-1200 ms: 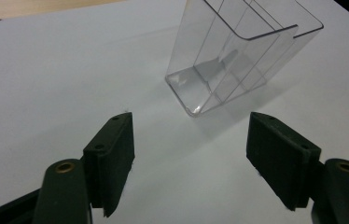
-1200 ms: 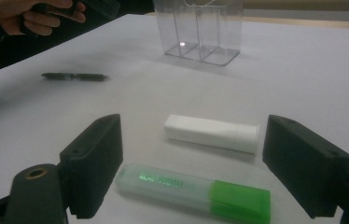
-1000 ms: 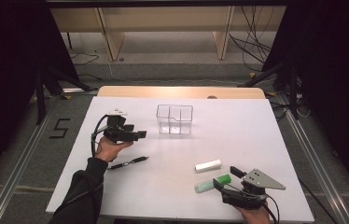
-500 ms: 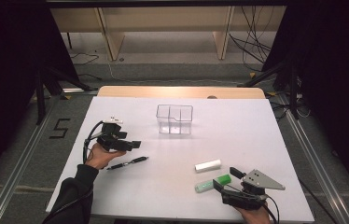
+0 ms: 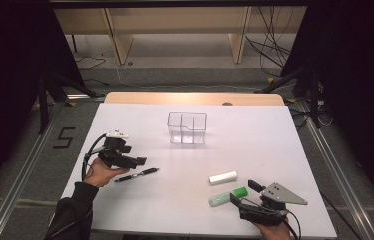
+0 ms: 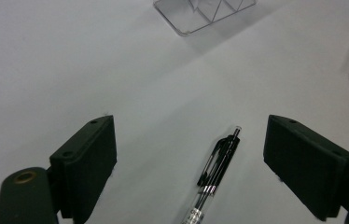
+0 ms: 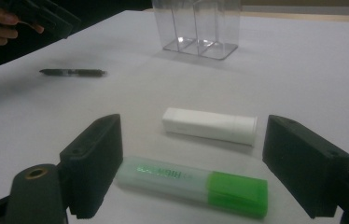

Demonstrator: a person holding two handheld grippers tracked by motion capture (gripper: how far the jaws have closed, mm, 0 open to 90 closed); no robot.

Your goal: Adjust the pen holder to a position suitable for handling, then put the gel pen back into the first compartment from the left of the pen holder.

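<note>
Over at the left side of the white tabletop point(image 5: 275, 140), the pen point(image 5: 136, 174) lay flat: a slim thing with a clear barrel, black clip and dark grip, its tip pointing toward three o'clock in the high view. It sat at about eight o'clock from the clear divided box point(image 5: 187, 127), well apart from it. The left tool point(image 5: 137, 161) hovered just above the pen's near end, held in a hand point(image 5: 100, 172) with a dark sleeve. Its jaws had just been opening and stood wide, gripping nothing; in the left gripper view the pen point(image 6: 214, 175) lay on the surface between them, closer to the right-hand jaw and touching neither.

The right tool point(image 5: 242, 192) rested near the tabletop's front edge at about five o'clock from the box, jaws spread wide and empty. In the right gripper view the green-capped highlighter point(image 7: 193, 185) lay across the gap between them, with the white tube point(image 7: 210, 126) just beyond it. Bare white surface stretched between the pen and those two things, and all around the box out to the far edge.
</note>
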